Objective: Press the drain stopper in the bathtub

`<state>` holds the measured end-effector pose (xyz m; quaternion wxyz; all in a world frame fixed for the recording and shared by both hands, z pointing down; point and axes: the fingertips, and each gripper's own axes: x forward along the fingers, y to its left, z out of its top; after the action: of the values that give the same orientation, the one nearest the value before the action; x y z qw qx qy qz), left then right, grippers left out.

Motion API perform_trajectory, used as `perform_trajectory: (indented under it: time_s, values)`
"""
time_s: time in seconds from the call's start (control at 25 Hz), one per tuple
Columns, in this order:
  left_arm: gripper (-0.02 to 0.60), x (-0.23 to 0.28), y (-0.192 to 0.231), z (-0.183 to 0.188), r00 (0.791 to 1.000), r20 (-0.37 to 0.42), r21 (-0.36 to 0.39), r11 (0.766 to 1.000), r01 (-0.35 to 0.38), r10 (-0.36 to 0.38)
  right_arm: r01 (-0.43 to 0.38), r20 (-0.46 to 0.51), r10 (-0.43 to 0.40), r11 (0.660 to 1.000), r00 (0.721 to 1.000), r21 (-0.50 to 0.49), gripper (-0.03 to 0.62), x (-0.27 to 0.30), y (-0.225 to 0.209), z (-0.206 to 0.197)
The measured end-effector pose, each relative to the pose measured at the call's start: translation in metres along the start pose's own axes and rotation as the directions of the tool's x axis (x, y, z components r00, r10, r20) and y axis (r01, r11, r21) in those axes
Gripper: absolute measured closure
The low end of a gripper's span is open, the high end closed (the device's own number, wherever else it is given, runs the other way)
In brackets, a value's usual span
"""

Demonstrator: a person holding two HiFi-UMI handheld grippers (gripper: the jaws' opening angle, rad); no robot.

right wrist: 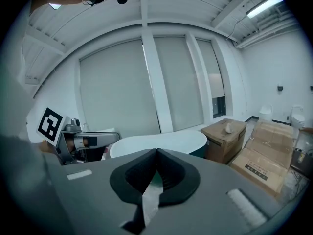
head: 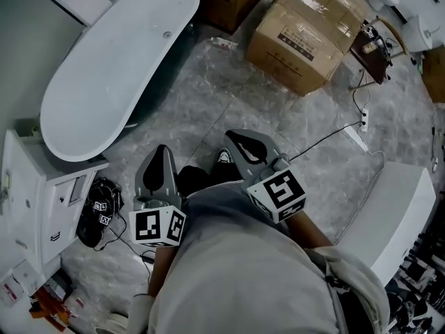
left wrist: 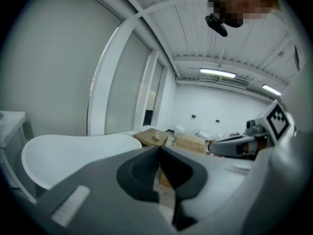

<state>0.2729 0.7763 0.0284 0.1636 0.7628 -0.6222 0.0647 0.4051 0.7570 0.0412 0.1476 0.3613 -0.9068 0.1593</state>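
Only the head view shows the drain stopper (head: pixel 167 34), a small disc inside the white bathtub (head: pixel 83 96) near its far end. The gripper views show the tub side-on. Its long axis runs near-left to far-right. Left gripper (head: pixel 163 150) and right gripper (head: pixel 235 136) are both pressed together and empty. They are held at the person's chest, tips forward, well apart from the tub.

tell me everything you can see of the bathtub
The bathtub is a white, glossy, oval freestanding tub with a dark outer wall. It stands empty on the grey stone-look floor, upper left in the head view. What looks like the drain stopper, small and round, sits near its far end. A white cabinet stands by its near end.
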Motion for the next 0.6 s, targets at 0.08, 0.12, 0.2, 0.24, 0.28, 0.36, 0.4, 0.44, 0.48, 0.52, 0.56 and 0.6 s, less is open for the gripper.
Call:
perform_trajectory:
  time_s: [0.08,0.12,0.2,0.24,0.28,0.36,0.4,0.44,0.48,0.52,0.56,0.6]
  values:
    - [0.581,0.007,0.002,0.0,1.0,-0.01,-0.001,1.0,-0.01,0.01,0.0,-0.006,0.0,1.0,1.0,0.015,0.605,0.002,-0.009,-0.001]
    - [0.581,0.01,0.003,0.0,1.0,-0.014,-0.001,1.0,-0.013,0.013,-0.001,-0.01,0.001,1.0,1.0,0.022,0.605,0.003,-0.012,-0.001]
    - [0.581,0.017,0.006,0.0,1.0,-0.018,-0.004,1.0,-0.014,0.014,-0.002,-0.021,0.003,1.0,1.0,0.031,0.605,0.009,-0.018,-0.003]
    - [0.581,0.021,0.007,-0.001,1.0,-0.02,-0.006,1.0,-0.013,0.013,-0.004,-0.026,0.004,0.999,1.0,0.036,0.605,0.013,-0.02,-0.004]
    - [0.581,0.025,0.009,-0.003,1.0,-0.022,-0.008,1.0,-0.012,0.012,-0.006,-0.029,0.007,0.999,1.0,0.041,0.605,0.017,-0.022,-0.005]
    - [0.581,0.033,0.013,-0.006,1.0,-0.028,-0.013,1.0,-0.009,0.008,-0.01,-0.034,0.012,0.999,0.999,0.05,0.605,0.026,-0.025,-0.008]
    - [0.581,0.038,0.016,-0.007,0.999,-0.031,-0.016,1.0,-0.006,0.005,-0.01,-0.038,0.012,0.999,0.999,0.053,0.605,0.031,-0.026,-0.008]
    - [0.581,0.044,0.019,-0.007,0.999,-0.034,-0.021,1.0,-0.002,0.002,-0.007,-0.043,0.01,0.998,0.999,0.054,0.605,0.037,-0.029,-0.008]
    - [0.581,0.051,0.023,-0.006,0.999,-0.036,-0.026,1.0,0.002,-0.003,-0.002,-0.049,0.005,0.999,0.999,0.054,0.605,0.044,-0.032,-0.006]
    - [0.581,0.059,0.027,-0.005,0.999,-0.036,-0.034,0.999,0.008,-0.009,0.005,-0.052,-0.002,0.999,0.999,0.052,0.605,0.05,-0.035,-0.003]
    - [0.581,0.068,0.031,-0.003,0.999,-0.036,-0.04,0.999,0.015,-0.016,0.013,-0.053,-0.01,0.999,0.999,0.049,0.605,0.057,-0.04,0.001]
    - [0.581,0.078,0.034,0.0,0.999,-0.035,-0.044,0.999,0.023,-0.024,0.021,-0.052,-0.019,0.999,0.998,0.049,0.605,0.064,-0.045,0.006]
